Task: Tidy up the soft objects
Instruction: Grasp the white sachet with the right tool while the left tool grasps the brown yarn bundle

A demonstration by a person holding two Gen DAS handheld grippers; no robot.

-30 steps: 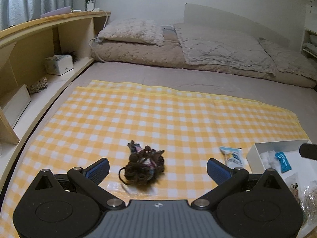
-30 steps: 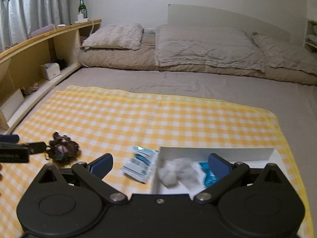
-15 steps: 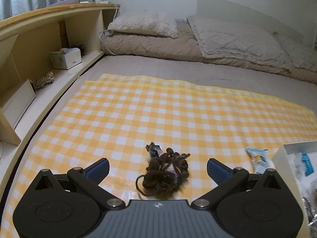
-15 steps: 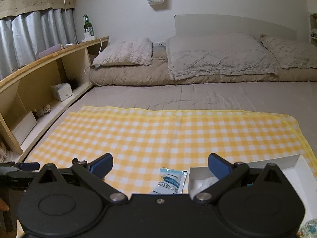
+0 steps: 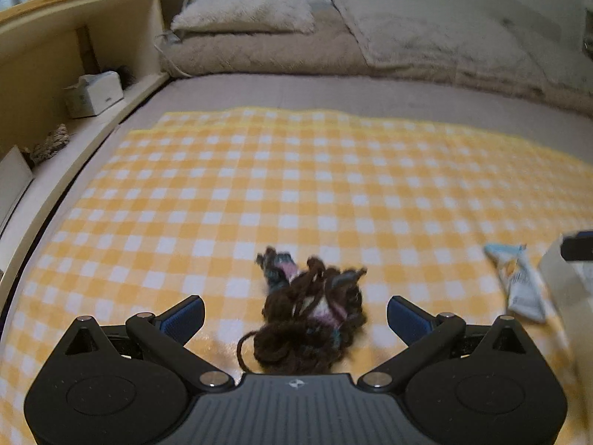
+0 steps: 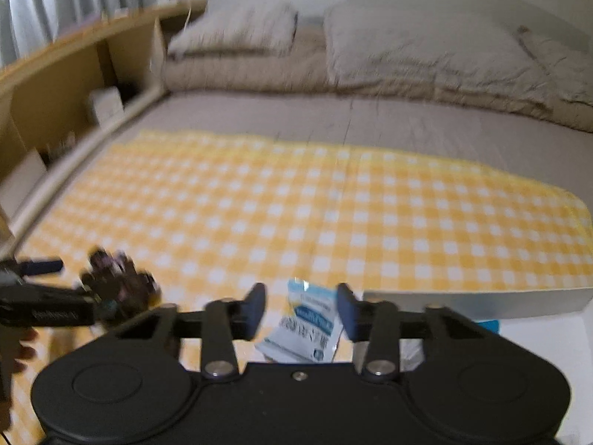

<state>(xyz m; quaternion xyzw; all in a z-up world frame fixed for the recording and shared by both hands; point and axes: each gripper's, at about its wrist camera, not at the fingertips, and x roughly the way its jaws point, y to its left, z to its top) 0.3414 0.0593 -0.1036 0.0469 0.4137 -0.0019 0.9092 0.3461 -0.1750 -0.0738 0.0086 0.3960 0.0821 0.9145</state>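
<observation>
A dark brown yarn bundle (image 5: 307, 319) with pink and teal strands lies on the yellow checked cloth (image 5: 296, 193). My left gripper (image 5: 294, 315) stands open low over it, one blue pad on each side, not touching. A light blue packet (image 6: 307, 322) lies on the cloth beside the white box (image 6: 481, 296). My right gripper (image 6: 301, 307) is just above the packet with its jaws closing and the packet between them; the pads do not visibly press on it. The right wrist view also shows the left gripper (image 6: 37, 296) at the yarn (image 6: 115, 285).
The packet (image 5: 519, 285) and the box's corner (image 5: 556, 270) sit right of the yarn. A wooden shelf (image 5: 74, 74) with a tissue box (image 5: 92, 92) runs along the left. Pillows and a folded duvet (image 5: 426, 37) lie at the back. A hand (image 6: 18, 345) holds the left gripper.
The right gripper dropped towards the packet and its jaws narrowed from wide open. The left gripper sank and moved forward, so the yarn now sits between its fingers.
</observation>
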